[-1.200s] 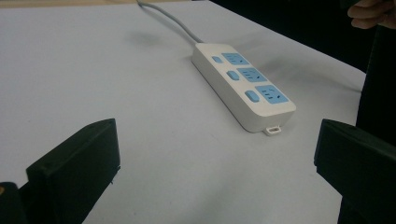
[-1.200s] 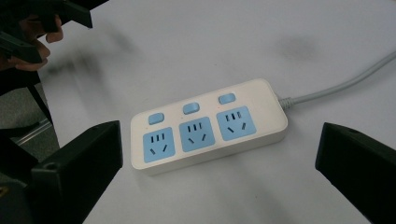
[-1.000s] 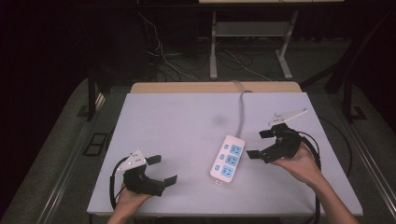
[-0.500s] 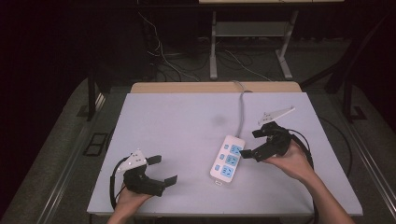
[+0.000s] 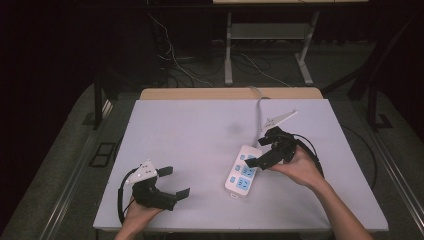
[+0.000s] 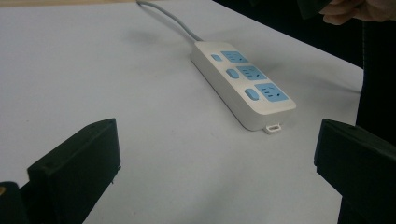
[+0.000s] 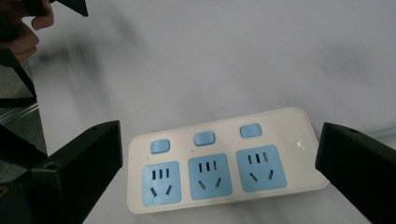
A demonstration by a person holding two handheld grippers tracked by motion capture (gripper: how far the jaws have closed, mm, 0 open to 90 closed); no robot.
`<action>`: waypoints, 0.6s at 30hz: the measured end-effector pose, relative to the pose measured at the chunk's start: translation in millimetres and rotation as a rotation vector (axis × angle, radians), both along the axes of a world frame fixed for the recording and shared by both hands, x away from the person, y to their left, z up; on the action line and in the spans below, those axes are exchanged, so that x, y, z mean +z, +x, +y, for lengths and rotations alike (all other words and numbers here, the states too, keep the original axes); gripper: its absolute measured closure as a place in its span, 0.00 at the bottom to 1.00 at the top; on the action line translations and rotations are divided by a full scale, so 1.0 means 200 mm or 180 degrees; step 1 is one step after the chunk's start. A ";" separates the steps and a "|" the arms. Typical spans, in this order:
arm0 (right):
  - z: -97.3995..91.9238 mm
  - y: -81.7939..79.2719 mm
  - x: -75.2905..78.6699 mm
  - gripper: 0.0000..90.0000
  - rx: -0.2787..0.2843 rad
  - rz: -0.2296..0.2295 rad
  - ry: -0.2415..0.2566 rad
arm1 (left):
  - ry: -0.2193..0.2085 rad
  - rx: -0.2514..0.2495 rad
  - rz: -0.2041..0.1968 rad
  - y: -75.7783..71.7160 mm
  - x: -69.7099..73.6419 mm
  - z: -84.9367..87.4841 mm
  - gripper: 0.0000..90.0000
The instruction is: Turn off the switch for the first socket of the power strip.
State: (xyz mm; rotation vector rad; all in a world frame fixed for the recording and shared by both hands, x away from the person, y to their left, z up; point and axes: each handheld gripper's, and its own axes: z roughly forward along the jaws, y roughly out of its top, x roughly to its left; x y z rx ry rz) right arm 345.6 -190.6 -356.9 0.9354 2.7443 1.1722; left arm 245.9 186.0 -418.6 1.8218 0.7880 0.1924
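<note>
Centrally, power strip [image 5: 243,170] amid bare table [image 5: 190,135]; both tools, left [image 5: 173,183] and right [image 5: 256,154], jaws apart.

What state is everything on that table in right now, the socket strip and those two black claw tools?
Power strip: lying flat on the table, sockets up, all three sockets empty, cord leading off the far edge.
Right gripper: jaws open, over the strip's far end, holding nothing.
Left gripper: jaws open, empty, near the table's front left, apart from the strip.
</note>
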 end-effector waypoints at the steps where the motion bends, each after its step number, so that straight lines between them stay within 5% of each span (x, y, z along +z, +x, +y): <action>1: 0.02 0.01 0.00 0.01 0.0006 0.0013 -0.0010 | 0.0001 0.0000 -0.0001 0.00 0.00 0.00 0.00; 9: 0.08 0.06 -0.03 0.01 0.0034 0.0082 -0.0073 | 0.0013 -0.0009 0.0000 0.00 0.00 0.00 0.00; 18: 0.11 0.13 -0.09 0.33 0.0022 0.0203 -0.0155 | 0.0027 -0.0016 -0.0007 0.00 0.00 0.00 0.00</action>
